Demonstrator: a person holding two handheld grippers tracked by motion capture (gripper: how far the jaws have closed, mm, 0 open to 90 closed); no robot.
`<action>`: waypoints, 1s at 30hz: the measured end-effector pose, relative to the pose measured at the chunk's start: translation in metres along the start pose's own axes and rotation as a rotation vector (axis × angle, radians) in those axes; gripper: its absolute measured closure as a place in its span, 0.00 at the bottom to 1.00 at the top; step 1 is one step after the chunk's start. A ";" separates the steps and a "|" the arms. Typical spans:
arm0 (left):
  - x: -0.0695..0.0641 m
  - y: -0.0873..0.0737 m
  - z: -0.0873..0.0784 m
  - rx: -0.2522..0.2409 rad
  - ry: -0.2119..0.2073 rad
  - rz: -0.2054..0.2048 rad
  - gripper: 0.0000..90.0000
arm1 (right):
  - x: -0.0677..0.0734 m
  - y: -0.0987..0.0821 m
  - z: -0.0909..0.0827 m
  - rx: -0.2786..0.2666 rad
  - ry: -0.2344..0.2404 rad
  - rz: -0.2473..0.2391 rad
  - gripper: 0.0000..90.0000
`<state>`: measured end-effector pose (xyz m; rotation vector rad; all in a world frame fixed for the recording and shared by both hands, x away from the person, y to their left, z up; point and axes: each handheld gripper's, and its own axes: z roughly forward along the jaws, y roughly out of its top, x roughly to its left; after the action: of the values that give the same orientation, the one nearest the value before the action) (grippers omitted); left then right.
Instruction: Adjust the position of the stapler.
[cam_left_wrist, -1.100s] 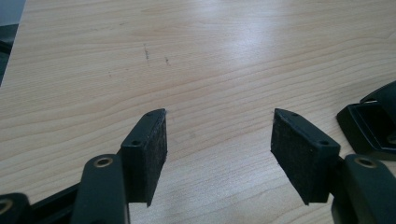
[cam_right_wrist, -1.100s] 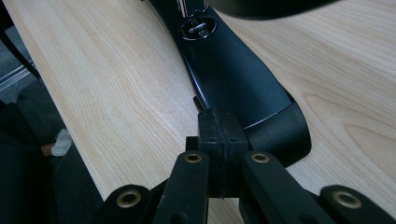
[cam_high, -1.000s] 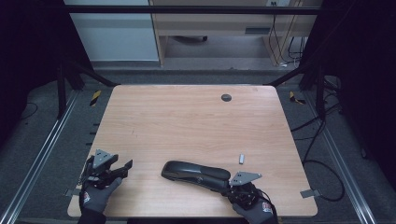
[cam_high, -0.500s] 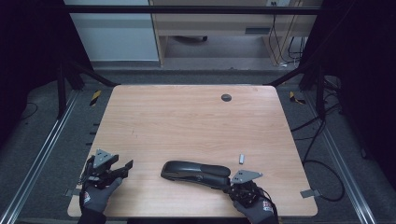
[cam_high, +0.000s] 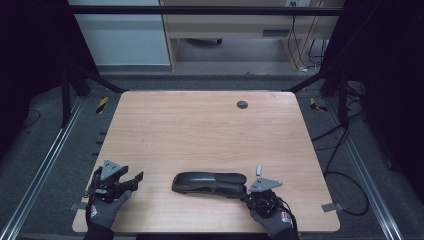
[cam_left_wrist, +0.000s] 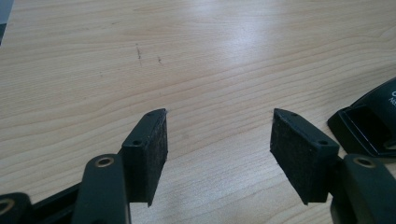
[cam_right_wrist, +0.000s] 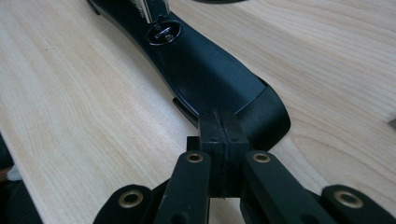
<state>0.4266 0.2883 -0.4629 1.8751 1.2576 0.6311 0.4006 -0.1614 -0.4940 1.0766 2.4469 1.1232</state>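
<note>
The stapler lies flat near the table's 6 o'clock edge, the right gripper with jaws pressed together (nothing between them) at the stapler's 3 o'clock end, while the left gripper sits open over bare wood off at 9 o'clock.

stapler cut off at frame edge, small grey piece unidentifiable

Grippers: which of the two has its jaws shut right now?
The right gripper: pads pressed together, tips at the black stapler's end. The left gripper stands open over bare table.
</note>
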 end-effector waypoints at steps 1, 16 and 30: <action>0.000 0.000 0.000 0.000 0.000 0.002 0.41 | -0.001 0.000 0.000 0.000 -0.003 0.001 1.00; -0.002 0.001 0.000 -0.006 -0.002 0.006 0.41 | -0.007 0.002 0.003 -0.011 -0.022 0.011 1.00; -0.007 0.003 -0.003 -0.018 -0.012 0.031 0.41 | -0.015 0.003 -0.015 -0.099 -0.042 0.041 0.97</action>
<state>0.4238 0.2820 -0.4585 1.8842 1.2139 0.6449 0.4058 -0.1794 -0.4825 1.1138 2.3208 1.2083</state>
